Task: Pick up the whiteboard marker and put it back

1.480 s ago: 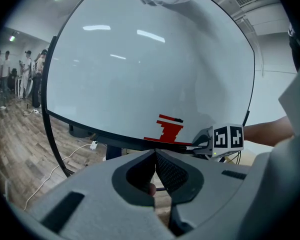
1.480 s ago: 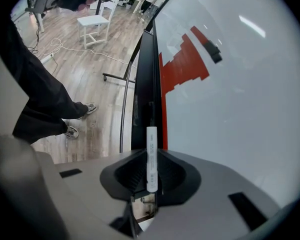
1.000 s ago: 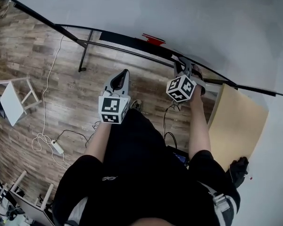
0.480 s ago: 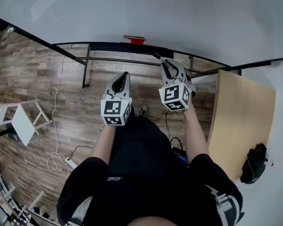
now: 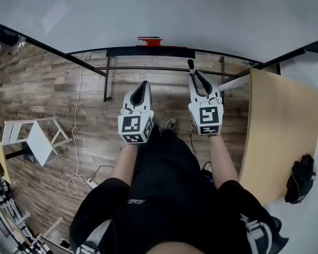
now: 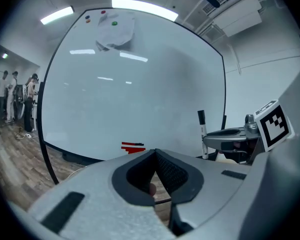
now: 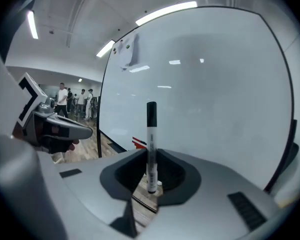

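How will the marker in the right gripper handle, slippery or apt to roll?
The marker looks stiff and light: a slim plastic tube. Its smooth round barrel would probably roll laid flat, and might slip in the right gripper.

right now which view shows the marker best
The right gripper view: the whiteboard marker stands upright, full length, gripped close to the camera. The left gripper view shows it small and distant; the head view only its tip.

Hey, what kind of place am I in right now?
Likely an office or lab workspace: a big freestanding whiteboard, ceiling strip lights, wood-look floor, and a whiteboard marker in the right gripper.
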The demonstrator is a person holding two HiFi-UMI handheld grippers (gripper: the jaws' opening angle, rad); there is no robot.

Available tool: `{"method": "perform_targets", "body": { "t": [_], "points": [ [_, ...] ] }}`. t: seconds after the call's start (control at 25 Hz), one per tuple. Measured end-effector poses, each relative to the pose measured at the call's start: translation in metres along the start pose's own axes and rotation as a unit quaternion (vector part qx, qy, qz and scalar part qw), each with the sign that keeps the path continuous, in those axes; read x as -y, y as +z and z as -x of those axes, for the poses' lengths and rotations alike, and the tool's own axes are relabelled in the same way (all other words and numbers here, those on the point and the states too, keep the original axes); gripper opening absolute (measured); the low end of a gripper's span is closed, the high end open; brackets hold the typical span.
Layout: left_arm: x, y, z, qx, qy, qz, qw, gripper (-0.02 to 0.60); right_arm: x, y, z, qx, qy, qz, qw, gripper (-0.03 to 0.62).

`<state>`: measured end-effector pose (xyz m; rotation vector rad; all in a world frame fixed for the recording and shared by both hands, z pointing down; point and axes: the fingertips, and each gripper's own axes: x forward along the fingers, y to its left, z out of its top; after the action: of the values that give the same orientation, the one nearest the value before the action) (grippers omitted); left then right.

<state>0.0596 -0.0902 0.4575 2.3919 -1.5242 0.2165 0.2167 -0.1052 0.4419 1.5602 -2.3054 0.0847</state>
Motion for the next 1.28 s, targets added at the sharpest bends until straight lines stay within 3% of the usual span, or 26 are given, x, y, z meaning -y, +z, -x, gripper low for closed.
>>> {"method": "perform_targets", "body": {
  "t": [0.32, 0.52, 0.72, 1.08, 1.28],
  "points": [
    [0.005, 0.039, 0.033, 0.043, -0.010, -0.023, 0.9987, 0.006, -0.010, 0.033, 0.048, 0.085, -0.025, -0.079, 0.993, 0.051],
    [-0.003, 0.055, 0.064, 0.061, -0.013, -0.039, 0.9973, 0.006, -0.035, 0.057, 0.070, 0.132, -0.029, -0.097, 0.986, 0.051],
    [-0.026, 0.059, 0.089, 0.071, -0.001, -0.035, 0.9968, 0.006, -0.072, 0.074, 0.073, 0.138, -0.012, -0.073, 0.988, 0.051],
    [-0.044, 0.052, 0.098, 0.072, 0.030, -0.024, 0.9966, 0.006, -0.094, 0.084, 0.054, 0.140, 0.030, -0.052, 0.988, 0.051],
    [-0.060, 0.052, 0.097, 0.073, 0.060, -0.016, 0.9954, 0.006, -0.105, 0.089, 0.028, 0.123, 0.054, 0.007, 0.991, 0.051]
  ]
}}
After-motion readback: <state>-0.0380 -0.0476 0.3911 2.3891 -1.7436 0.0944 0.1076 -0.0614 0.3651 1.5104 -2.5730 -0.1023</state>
